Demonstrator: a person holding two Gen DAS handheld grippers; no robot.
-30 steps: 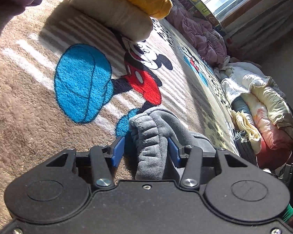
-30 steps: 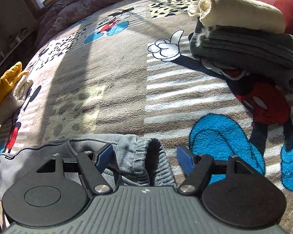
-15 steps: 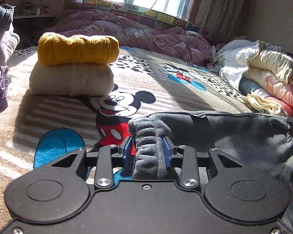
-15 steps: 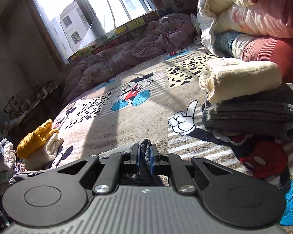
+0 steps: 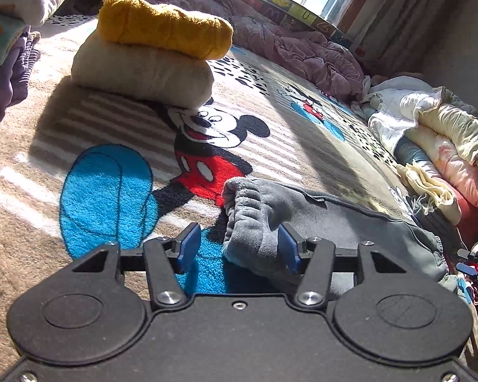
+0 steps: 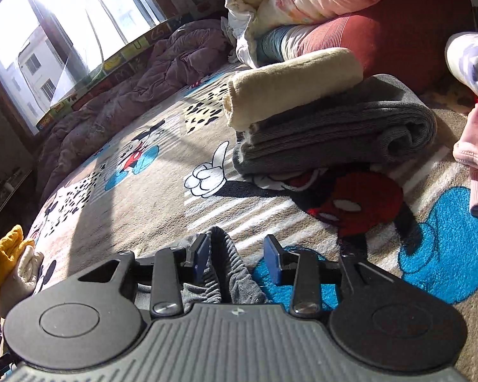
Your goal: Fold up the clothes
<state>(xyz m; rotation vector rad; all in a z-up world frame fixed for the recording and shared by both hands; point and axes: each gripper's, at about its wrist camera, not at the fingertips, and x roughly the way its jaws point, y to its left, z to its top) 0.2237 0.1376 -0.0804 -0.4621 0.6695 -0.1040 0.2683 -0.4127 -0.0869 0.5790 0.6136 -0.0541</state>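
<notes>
A grey fleece garment (image 5: pixel 328 222) lies on the Mickey Mouse blanket (image 5: pixel 105 187). Its ribbed cuff end (image 5: pixel 248 210) sits between the blue pads of my left gripper (image 5: pixel 237 250), which is open; the right pad touches the cloth, the left pad stands clear. In the right wrist view another ribbed grey edge (image 6: pixel 226 264) of the garment lies between the pads of my right gripper (image 6: pixel 237 261), which is also open, with the cloth resting against the left pad.
A yellow roll on a cream roll (image 5: pixel 149 54) sits at far left. A cream roll on a folded grey knit (image 6: pixel 334 127) sits at right. Purple quilt (image 5: pixel 302 51) lies by the window. Piled bedding (image 5: pixel 436 133) and pink clothes (image 6: pixel 474 159) are at right.
Both grippers were shut on the grey garment's ends and held them up half a second ago. Now both have opened and the garment lies on the blanket.
</notes>
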